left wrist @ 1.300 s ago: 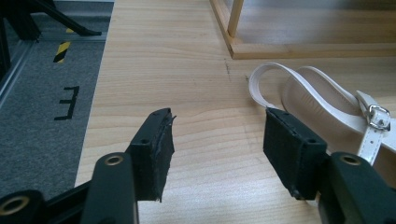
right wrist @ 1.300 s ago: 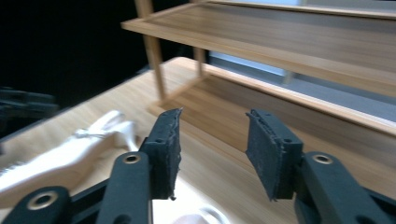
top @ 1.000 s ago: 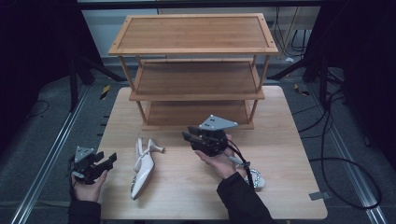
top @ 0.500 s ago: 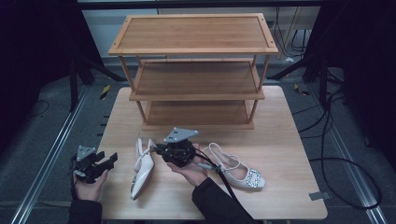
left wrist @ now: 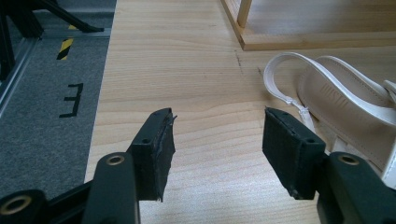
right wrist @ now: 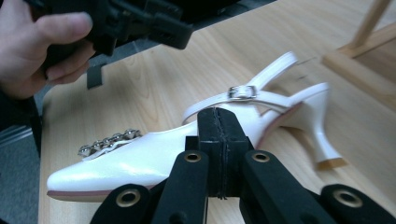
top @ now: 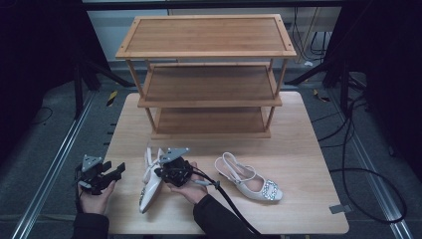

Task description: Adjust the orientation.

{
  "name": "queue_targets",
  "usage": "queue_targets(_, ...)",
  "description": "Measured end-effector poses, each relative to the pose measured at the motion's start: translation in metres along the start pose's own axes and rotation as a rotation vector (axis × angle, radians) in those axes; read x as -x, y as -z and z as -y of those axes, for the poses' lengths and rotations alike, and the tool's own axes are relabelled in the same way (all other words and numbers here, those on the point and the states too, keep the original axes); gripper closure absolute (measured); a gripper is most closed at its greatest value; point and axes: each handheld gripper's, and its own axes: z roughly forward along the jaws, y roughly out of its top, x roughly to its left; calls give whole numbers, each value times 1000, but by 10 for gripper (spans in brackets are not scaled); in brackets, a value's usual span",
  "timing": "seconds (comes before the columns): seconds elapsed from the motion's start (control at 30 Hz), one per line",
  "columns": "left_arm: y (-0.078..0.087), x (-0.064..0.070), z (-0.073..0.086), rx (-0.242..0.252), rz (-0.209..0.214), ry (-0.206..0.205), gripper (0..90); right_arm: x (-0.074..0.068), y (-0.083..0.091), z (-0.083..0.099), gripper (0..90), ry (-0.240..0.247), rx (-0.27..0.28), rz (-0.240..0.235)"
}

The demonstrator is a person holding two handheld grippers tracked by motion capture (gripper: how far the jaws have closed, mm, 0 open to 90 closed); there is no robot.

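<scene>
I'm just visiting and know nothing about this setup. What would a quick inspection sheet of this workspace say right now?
Surface: wooden table, bare apart from the items below.
Job's things: three-tier wooden rack, shelves empty; left shoe lying on its side; right shoe upright.
Clutter: nothing seen.
Grippers: left hand-held gripper open above bare wood beside the left shoe; right hand-held gripper with jaws together, nothing between them, at the left shoe.
Cables: one trails from the right hand-held gripper; more cables on the floor at right.
Surroundings: grey floor, dark frame legs.

Left tongs (top: 118,170) gape with jaws wide apart; right tongs (right wrist: 218,122) have jaws pressed together.
</scene>
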Motion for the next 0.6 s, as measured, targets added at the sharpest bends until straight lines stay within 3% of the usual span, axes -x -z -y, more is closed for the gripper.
queue_targets(0.27, 0, 0, 0, -4, -1, 2, 427, 0, 1, 5, 900, 8, -19, -18)
queue_targets(0.43, 0, 0, 0, -2, 0, 0, 427, 4, 16, 18, 900, 2, -45, -14)
queue_targets(0.47, 0, 0, 0, -3, 0, -3, 427, 4, 23, 28, 900, 6, -69, -2)
queue_targets(0.6, 0, 1, 0, -1, 1, -5, 427, 7, 27, 41, 900, 0, -104, 9)
